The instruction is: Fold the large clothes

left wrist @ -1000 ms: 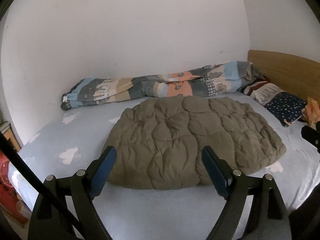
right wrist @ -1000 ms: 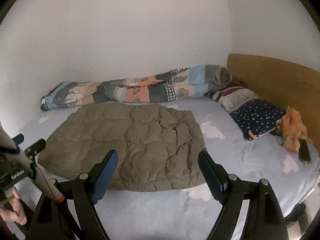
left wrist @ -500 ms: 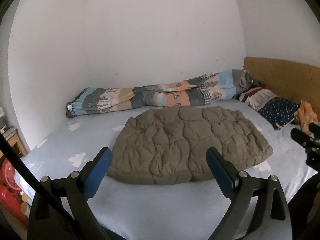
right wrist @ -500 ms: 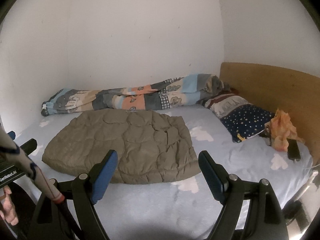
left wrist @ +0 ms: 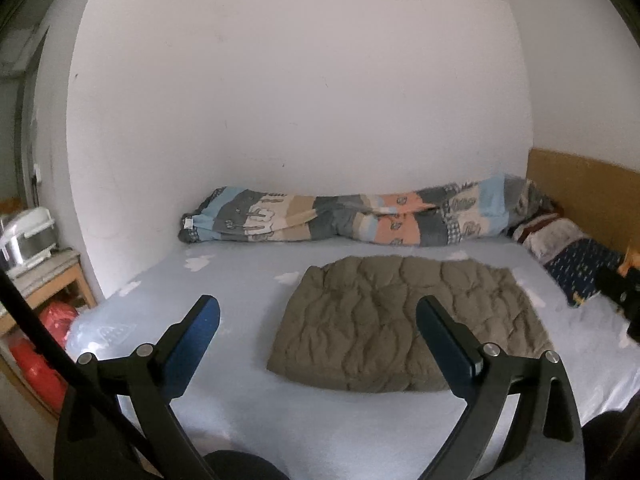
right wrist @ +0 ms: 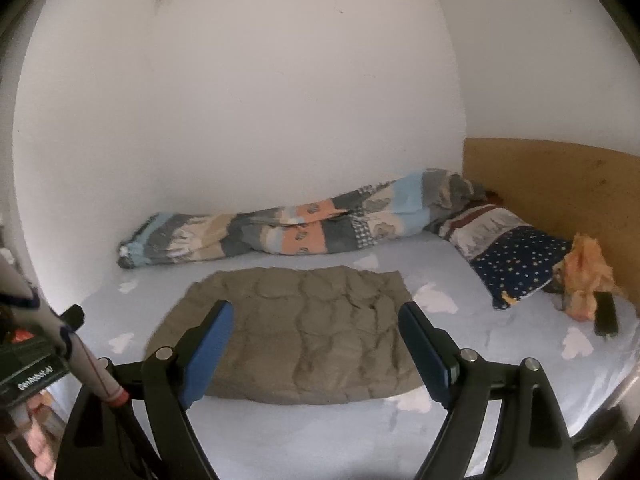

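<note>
An olive quilted jacket (left wrist: 400, 320) (right wrist: 320, 340) lies folded into a flat rectangle in the middle of the light blue bed sheet (left wrist: 320, 420) (right wrist: 320, 440). My left gripper (left wrist: 318, 302) hovers above the near part of the bed, short of the jacket; its jaws are opening and nothing is between them. My right gripper (right wrist: 315, 305) hangs open and empty over the jacket's near edge, apart from it. The left tool's body and a hand (right wrist: 40, 440) show at the left edge of the right wrist view.
A rolled patchwork duvet (left wrist: 340, 220) (right wrist: 300, 228) lies along the far wall. Pillows (left wrist: 576, 264) (right wrist: 516, 256), an orange cloth (right wrist: 588, 280) and a dark phone (right wrist: 606, 314) sit by the wooden headboard (right wrist: 552, 184). A side table with a cooker (left wrist: 28, 236) stands left.
Both grippers have risen and drawn back from the bed, so the jacket looks smaller and farther. The left jaws have spread wider. The jacket has not moved.
</note>
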`<state>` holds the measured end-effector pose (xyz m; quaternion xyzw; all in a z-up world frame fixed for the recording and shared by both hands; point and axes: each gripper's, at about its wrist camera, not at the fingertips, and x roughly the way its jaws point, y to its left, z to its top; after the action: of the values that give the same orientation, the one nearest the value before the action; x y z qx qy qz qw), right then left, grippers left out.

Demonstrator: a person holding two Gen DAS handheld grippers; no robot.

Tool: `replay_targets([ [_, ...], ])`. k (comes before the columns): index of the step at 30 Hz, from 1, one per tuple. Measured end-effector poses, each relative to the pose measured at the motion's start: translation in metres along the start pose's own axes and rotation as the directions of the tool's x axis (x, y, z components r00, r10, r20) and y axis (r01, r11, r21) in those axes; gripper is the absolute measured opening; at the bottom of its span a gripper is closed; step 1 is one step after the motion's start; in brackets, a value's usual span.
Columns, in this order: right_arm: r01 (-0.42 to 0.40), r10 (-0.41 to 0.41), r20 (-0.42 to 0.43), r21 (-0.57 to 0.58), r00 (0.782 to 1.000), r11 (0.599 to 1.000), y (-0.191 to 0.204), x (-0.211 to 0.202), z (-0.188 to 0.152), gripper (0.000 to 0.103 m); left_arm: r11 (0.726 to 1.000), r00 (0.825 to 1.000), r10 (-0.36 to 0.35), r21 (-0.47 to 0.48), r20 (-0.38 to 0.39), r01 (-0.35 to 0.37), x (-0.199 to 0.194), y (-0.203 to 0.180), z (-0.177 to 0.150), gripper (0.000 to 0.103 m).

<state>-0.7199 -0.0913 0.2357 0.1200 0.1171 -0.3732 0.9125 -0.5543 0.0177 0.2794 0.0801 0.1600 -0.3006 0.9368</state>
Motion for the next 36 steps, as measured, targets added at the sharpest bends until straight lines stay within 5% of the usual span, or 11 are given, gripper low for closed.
replay_targets([
  [7, -0.049, 0.049, 0.001, -0.007, 0.999, 0.999, 0.009, -0.022, 0.015, 0.09, 1.0, 1.0, -0.008, -0.009, 0.01, 0.009, -0.007, 0.006, 0.02, 0.098],
  [10, -0.061, 0.061, 0.001, -0.024, 0.998, 0.998, 0.014, -0.028, 0.018, 0.091, 0.995, 0.996, -0.084, -0.054, -0.039, 0.082, 0.003, 0.012, 0.015, 0.098],
  [13, -0.057, 0.056, -0.015, -0.057, 0.998, 0.997, 0.022, -0.025, 0.013, 0.092, 0.971, 0.971, -0.223, -0.105, -0.085, 0.214, 0.018, 0.023, 0.006, 0.098],
  [17, -0.068, 0.062, -0.081, -0.066, 0.995, 0.996, 0.031, -0.011, 0.002, 0.092, 0.995, 0.987, -0.083, -0.07, -0.137, 0.074, 0.035, 0.03, -0.004, 0.098],
  [24, -0.102, 0.087, -0.113, -0.142, 0.99, 0.985, 0.055, -0.005, -0.014, 0.092, 0.999, 0.991, 0.028, -0.026, -0.127, -0.032, 0.042, 0.031, -0.011, 0.098],
  [36, -0.12, 0.097, -0.145, -0.159, 0.985, 0.98, 0.06, 0.0, -0.024, 0.092, 0.998, 0.985, 0.017, 0.055, -0.17, -0.008, 0.055, 0.01, -0.023, 0.098],
])
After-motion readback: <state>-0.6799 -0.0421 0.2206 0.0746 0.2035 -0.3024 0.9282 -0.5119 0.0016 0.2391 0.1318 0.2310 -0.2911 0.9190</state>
